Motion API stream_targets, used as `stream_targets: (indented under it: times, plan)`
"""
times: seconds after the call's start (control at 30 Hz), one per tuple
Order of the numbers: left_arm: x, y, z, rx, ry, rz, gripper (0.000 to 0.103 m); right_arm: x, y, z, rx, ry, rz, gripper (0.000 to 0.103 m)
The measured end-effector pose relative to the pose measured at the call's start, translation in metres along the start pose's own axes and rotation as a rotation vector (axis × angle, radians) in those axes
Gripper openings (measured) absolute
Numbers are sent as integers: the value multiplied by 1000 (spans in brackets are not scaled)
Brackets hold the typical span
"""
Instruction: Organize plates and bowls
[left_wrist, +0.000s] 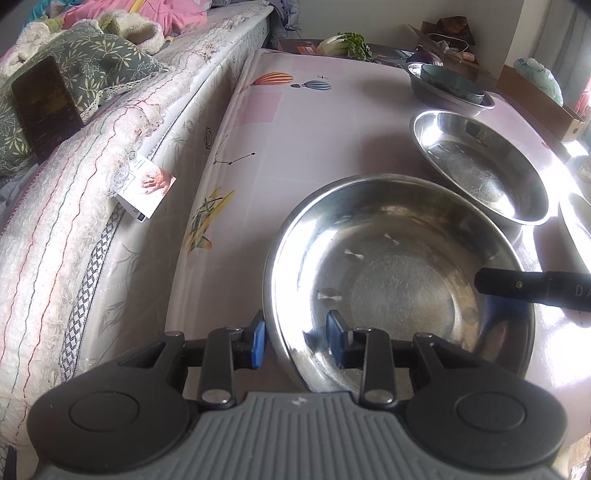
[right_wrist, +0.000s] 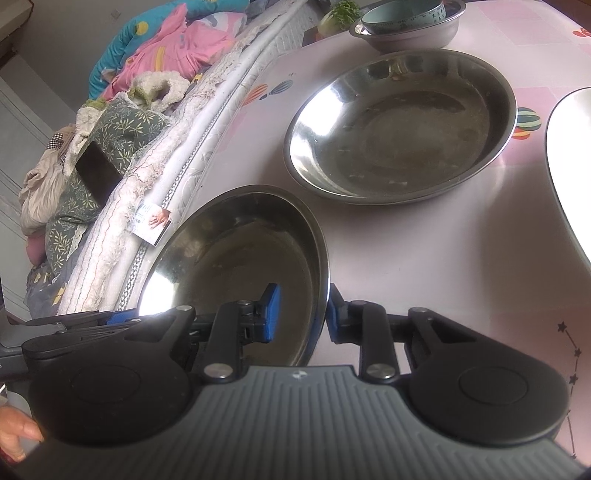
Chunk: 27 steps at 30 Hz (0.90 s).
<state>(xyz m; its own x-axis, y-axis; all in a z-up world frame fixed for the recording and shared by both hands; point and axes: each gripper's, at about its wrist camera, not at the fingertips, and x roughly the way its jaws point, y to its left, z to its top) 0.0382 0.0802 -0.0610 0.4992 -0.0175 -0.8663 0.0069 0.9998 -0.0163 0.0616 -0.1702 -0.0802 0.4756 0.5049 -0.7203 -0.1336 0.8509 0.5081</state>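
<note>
A pink balloon-print table (left_wrist: 314, 140) stands against a bed (left_wrist: 92, 177). The left gripper (left_wrist: 295, 338) pinches the near steel plate's (left_wrist: 399, 266) left rim and the right gripper (right_wrist: 301, 314) pinches its right rim. A second steel plate (right_wrist: 402, 122) lies just beyond it.

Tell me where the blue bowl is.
The blue bowl sits inside a steel bowl at the table's far end, beyond the two steel plates, near the greens; top right in the left wrist view.

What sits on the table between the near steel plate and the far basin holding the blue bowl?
A second steel plate lies between them, clearest in the right wrist view.
</note>
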Motion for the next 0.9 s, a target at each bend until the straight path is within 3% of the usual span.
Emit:
stream_targets:
  times: [0.9]
  plan:
    - [7,-6,7,21,8,48,40,0,3,1,-9,-6,-5,25]
